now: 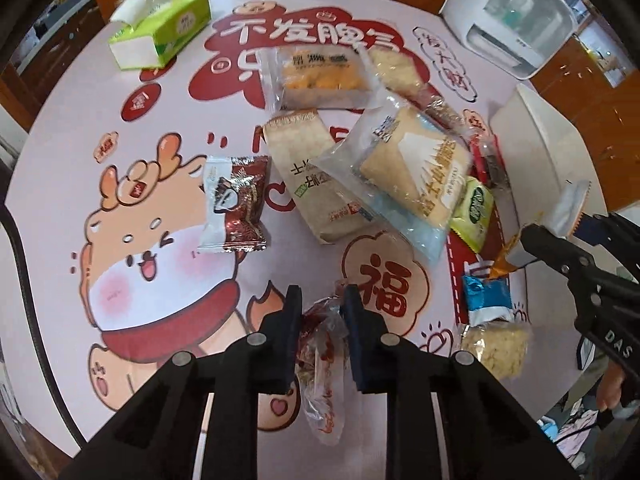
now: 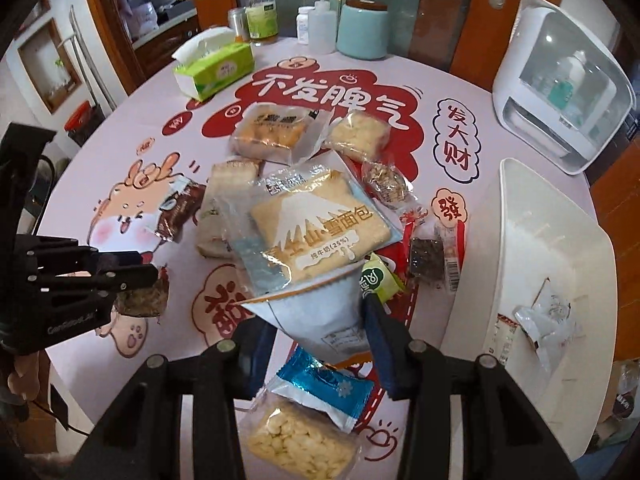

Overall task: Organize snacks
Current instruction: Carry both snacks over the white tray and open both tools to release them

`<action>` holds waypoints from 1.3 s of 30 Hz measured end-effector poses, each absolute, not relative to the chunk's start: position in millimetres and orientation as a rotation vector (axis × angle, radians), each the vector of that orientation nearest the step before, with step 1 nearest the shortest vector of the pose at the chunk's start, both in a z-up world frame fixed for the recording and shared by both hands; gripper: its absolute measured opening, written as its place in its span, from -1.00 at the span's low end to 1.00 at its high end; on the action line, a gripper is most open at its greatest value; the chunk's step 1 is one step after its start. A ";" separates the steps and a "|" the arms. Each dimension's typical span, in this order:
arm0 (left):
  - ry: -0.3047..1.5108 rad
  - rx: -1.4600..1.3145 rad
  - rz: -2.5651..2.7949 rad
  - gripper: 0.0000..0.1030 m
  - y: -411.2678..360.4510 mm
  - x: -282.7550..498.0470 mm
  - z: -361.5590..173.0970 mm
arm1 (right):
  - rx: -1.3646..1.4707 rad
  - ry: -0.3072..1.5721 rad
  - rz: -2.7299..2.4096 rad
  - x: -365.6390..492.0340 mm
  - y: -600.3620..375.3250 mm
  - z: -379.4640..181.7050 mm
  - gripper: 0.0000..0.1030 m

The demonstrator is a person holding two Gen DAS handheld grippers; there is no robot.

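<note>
Left hand-held gripper (image 1: 318, 300) has its fingers closed in on a clear red-printed snack wrapper (image 1: 322, 360), which hangs between them over the surface (image 1: 60, 184). Right hand-held gripper (image 2: 320, 316) is clamped on a white packet w/ an orange zigzag edge (image 2: 320, 316), held up just above the pile. Directly under it lies a rice-puff bar w/ blue end (image 2: 308, 420), near the table's front edge. Further out is the main heap: the big Mt-Fuji bread bag (image 2: 316, 228) on top, overlapping a beige toast pack (image 1: 316, 184) on its left, w/ a small green candy (image 2: 378, 280) touching its near-right corner. A dark-red & white choc packet (image 1: 234, 204) sits apart to the left, on the cartoon deer print. Behind the heap, an orange cake pack (image 2: 272, 132) and a pale puffed bar (image 2: 360, 136) side by side. Off right, a white bin (image 2: 552, 256) w/ a crumpled wrapper (image 2: 548, 320) inside. Far back-left, a green tissue box (image 2: 216, 68)
</note>
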State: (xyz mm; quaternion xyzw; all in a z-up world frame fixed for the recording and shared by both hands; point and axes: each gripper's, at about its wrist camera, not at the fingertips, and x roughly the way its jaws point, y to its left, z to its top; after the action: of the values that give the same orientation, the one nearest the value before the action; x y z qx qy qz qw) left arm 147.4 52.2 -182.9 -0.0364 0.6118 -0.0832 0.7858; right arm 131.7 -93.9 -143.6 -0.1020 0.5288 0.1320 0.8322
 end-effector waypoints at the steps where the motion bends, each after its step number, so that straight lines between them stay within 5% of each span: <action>1: 1.307 -0.075 -0.183 -0.64 51.9 144.9 -176.7 | -0.207 1.113 0.281 128.7 -94.9 -140.1 -0.16; 9: 1.175 -0.059 -0.260 -0.64 52.7 121.5 -101.5 | -0.111 1.022 0.298 103.3 -107.6 -94.9 -0.17; 22: 0.887 0.004 -0.485 -0.64 -62.1 115.6 31.4 | 0.040 0.798 0.149 50.4 -199.1 6.7 -0.16; 39: 0.958 0.119 -0.544 -0.62 -227.2 132.3 -17.6 | 0.193 0.861 -0.085 51.8 -346.2 -25.7 -0.11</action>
State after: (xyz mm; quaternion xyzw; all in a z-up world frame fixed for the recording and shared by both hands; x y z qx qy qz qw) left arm 132.3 -227.2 -17.6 0.0564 0.4547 -0.2582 0.8505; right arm 51.8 -346.2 -25.7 0.0935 0.4166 -0.0411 0.9034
